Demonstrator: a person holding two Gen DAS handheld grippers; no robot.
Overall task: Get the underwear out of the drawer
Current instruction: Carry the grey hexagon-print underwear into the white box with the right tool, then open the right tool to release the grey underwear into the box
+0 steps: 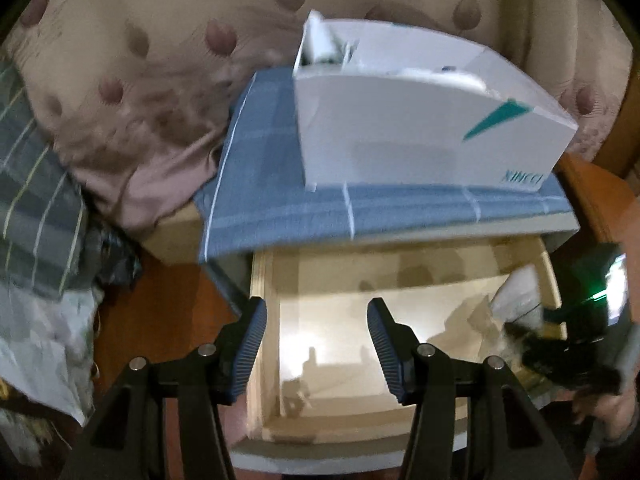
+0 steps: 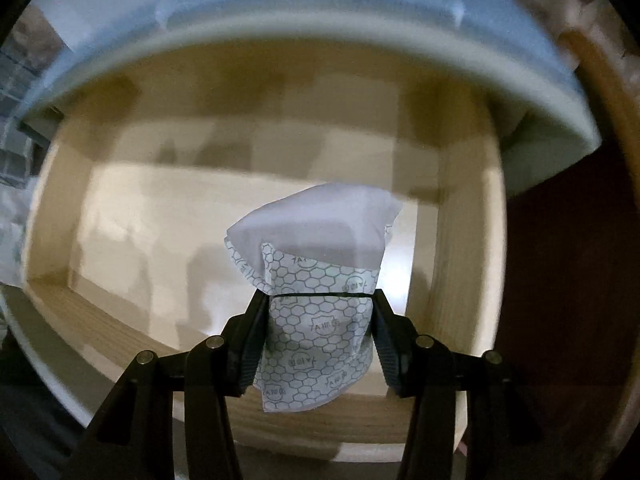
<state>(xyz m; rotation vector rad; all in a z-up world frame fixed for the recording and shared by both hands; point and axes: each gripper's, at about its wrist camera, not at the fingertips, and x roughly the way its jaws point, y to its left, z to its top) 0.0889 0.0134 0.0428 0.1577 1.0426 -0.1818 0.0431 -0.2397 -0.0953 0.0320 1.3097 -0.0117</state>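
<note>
Black, ribbed pads of my right gripper (image 2: 319, 326) are pressed on both sides of the underwear (image 2: 316, 276), a folded white piece in a wrapper printed with a grey honeycomb pattern, and the piece hangs between the fingers above the floor of the drawer (image 2: 460, 240). The drawer is pulled out, made of pale wood, and I see only its bare bottom and walls under the held piece. In the left wrist view, my left gripper (image 1: 317, 346) has its blue pads apart with nothing between them, and it is over the front left part of the same open drawer. At the right side of this view I can see the right gripper with the white piece, but it is blurred there. Beyond the drawer, a blue checked cloth (image 1: 280, 208) covers the top of the cabinet, and a white box (image 1: 400, 128) with a teal mark stands on the cloth. Behind it there is a beige fabric with brown drop shapes (image 1: 140, 60), and to the left a dark plaid fabric (image 1: 36, 200).
</note>
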